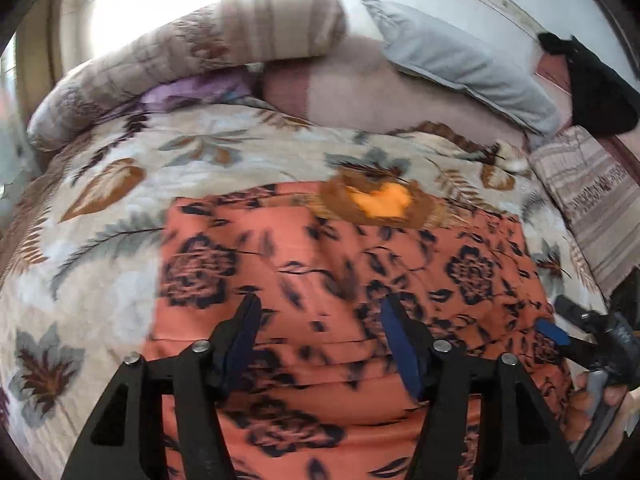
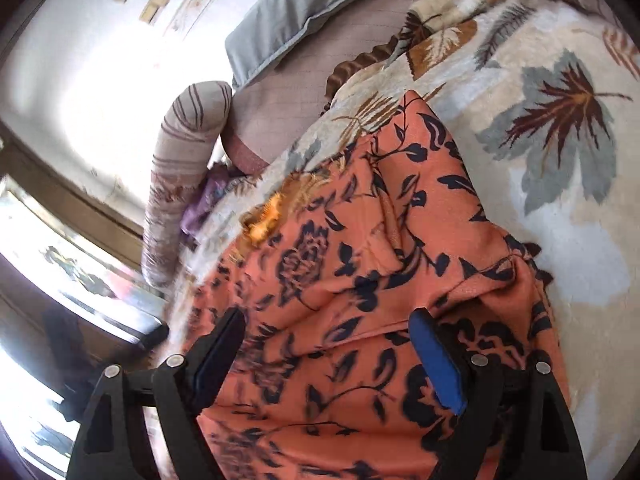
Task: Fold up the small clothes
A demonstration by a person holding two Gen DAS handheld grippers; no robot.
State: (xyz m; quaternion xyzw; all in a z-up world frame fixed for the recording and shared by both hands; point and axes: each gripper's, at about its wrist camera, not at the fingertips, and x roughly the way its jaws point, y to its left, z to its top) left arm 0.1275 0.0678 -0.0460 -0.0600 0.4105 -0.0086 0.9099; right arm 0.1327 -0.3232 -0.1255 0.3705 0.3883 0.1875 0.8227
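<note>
I take the orange floral garment [image 1: 344, 280] as my landmark; it lies spread on the leaf-print blanket [image 1: 120, 208] covering the bed. My left gripper [image 1: 320, 320] hangs over its near half with the jaws wide and nothing between them. My right gripper [image 2: 328, 332] is also wide and holds nothing, poised above a rumpled, folded-over part of the same cloth [image 2: 380, 260].

Much is hard to read. The left view is smeared, so the garment's print and its near hem run together, and the bottom of the picture cuts the cloth off behind the gripper arms. I cannot tell what kind of garment it is. At its far edge sits an orange-yellow patch [image 1: 380, 200] ringed in brown; it may be lining or a separate piece, I cannot say which.

On the garment's right edge in the left view, the other gripper's blue pad [image 1: 552, 332] pokes in, with fingers of the person's hand [image 1: 592, 408] below it, partly cut off.

Beyond the garment lie a grey pillow [image 1: 460, 64], a rolled striped quilt [image 1: 192, 56] with some purple fabric [image 1: 188, 94] tucked under it, and a black item [image 1: 596, 88] at the far right, too dark to identify.
</note>
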